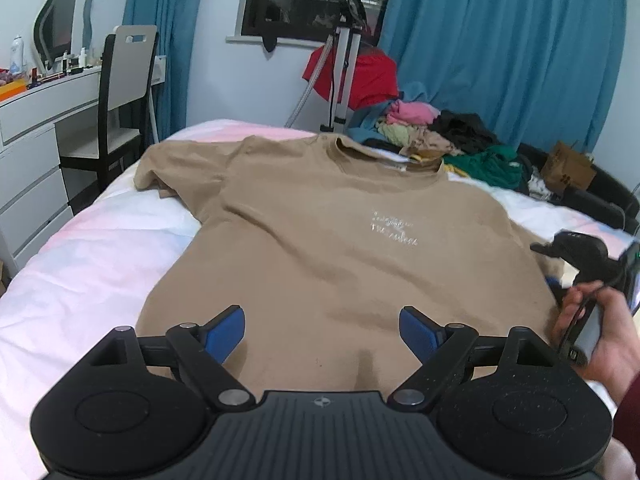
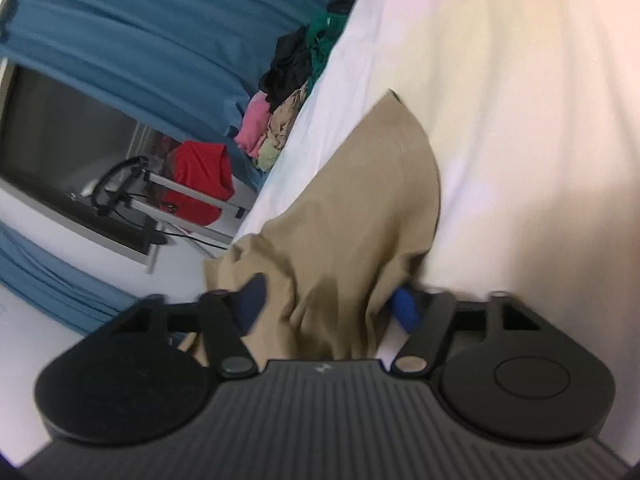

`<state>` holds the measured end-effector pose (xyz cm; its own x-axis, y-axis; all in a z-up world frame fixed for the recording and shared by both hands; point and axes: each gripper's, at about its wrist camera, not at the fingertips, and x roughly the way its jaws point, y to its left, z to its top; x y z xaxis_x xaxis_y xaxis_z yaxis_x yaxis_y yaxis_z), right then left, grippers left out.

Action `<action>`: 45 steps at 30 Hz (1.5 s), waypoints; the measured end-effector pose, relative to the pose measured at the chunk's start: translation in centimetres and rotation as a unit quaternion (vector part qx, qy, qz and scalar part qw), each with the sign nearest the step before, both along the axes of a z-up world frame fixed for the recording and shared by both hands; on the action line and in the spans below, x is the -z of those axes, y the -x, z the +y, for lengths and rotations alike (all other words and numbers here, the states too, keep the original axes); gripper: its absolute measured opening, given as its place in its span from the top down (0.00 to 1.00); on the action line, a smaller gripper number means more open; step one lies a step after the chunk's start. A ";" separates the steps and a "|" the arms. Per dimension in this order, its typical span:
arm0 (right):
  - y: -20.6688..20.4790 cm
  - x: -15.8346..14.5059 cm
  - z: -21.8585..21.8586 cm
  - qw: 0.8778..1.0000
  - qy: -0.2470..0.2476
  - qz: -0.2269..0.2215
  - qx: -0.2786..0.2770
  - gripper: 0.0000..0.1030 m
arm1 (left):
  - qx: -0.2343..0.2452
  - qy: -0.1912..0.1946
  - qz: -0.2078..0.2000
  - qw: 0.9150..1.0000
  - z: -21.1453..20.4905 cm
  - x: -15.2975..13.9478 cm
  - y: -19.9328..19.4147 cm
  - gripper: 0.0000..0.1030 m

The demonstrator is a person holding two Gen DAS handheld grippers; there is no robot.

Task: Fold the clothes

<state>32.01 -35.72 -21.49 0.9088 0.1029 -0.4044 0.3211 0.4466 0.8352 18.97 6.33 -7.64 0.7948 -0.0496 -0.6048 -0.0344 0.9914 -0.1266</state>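
Bed [image 1: 92, 256], one tan T-shirt [image 1: 320, 240], two claws, left claw [image 1: 322, 334] spread

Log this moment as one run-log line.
tan T-shirt: flat on bed | left gripper: open above hem | right gripper: jaws around bunched sleeve

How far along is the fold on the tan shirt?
Done: the tan T-shirt lies spread flat, print up, on the bed; no fold shows yet. In hand: the right claw has a bunch of the shirt's fabric between its pads, and the left claw hangs open over the hem, gripping nothing. Left: every fold on this shirt, plus the heap of unfolded clothes at the bed's far end.
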 end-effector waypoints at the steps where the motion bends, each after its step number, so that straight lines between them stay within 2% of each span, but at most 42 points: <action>1: -0.3 0.1 -0.3 1.000 0.008 0.003 0.006 0.90 | -0.001 0.000 0.005 1.000 0.0 0.3 -0.4 0.16; 7: -0.8 -0.8 -2.9 0.997 0.052 0.005 0.050 0.92 | -0.010 0.021 0.027 0.999 0.3 1.4 -1.6 0.16; 13: 0.6 0.3 -4.4 0.999 0.006 -0.019 0.049 0.89 | -0.026 0.047 0.042 0.998 0.7 2.0 -1.2 0.16; 15: 1.1 1.1 -4.3 0.998 -0.026 -0.025 0.045 0.80 | -0.030 0.049 0.044 0.997 0.5 2.2 -1.0 0.16; 17: 1.4 1.8 -4.3 0.996 -0.069 -0.032 0.037 0.36 | -0.034 0.049 0.043 0.997 0.3 2.2 -0.7 0.16; 18: 1.4 2.0 -4.3 0.995 -0.085 -0.051 0.026 0.32 | -0.036 0.048 0.043 0.997 0.2 2.2 -0.5 0.16; 19: 1.3 1.9 -4.2 0.994 -0.090 -0.067 0.014 0.23 | -0.038 0.046 0.041 0.997 0.0 2.2 -0.3 0.16; 21: 0.3 1.5 -4.3 0.995 -0.076 -0.070 0.003 0.21 | -0.041 0.044 0.035 0.998 0.0 2.0 0.0 0.16; 24: -2.1 1.3 -4.1 0.998 -0.035 -0.049 -0.024 0.21 | -0.041 0.044 0.028 0.998 -0.2 1.8 0.1 0.16; 28: -4.4 0.8 -4.5 0.999 0.003 -0.053 -0.014 0.21 | -0.043 0.041 0.019 0.998 -0.3 1.7 -0.3 0.16; 31: -6.2 0.3 -4.8 0.998 0.036 -0.053 -0.014 0.23 | -0.049 0.044 0.017 0.998 -0.4 1.6 -1.0 0.16; 33: -7.4 -0.5 -4.4 0.996 0.079 -0.039 -0.026 0.41 | -0.050 0.051 0.015 0.997 -0.3 1.5 -1.5 0.16; 34: -8.0 -1.1 -4.0 0.994 0.105 -0.028 -0.033 0.62 | -0.050 0.053 0.015 0.997 -0.2 1.4 -1.7 0.16; 35: -8.4 -1.9 -3.5 0.990 0.133 -0.014 -0.039 0.88 | -0.050 0.054 0.014 0.997 -0.1 1.3 -1.8 0.16; 37: -8.9 -3.4 -2.3 0.981 0.189 0.006 -0.042 0.92 | -0.049 0.052 0.013 0.997 0.2 1.1 -1.9 0.16; 42: -8.0 -8.9 1.8 0.950 0.311 0.002 -0.001 0.92 | -0.062 0.036 0.006 0.997 1.4 0.3 -1.5 0.17; 45: -7.8 -12.3 6.3 0.924 0.383 -0.015 -0.004 0.92 | -0.063 -0.006 -0.007 0.998 3.0 -1.3 -1.0 0.17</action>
<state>39.82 -29.46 -9.17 0.9209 -0.1958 -0.3371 0.2969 0.9126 0.2811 19.94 9.33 -6.32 0.8031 0.0586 -0.5930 -0.1576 0.9806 -0.1167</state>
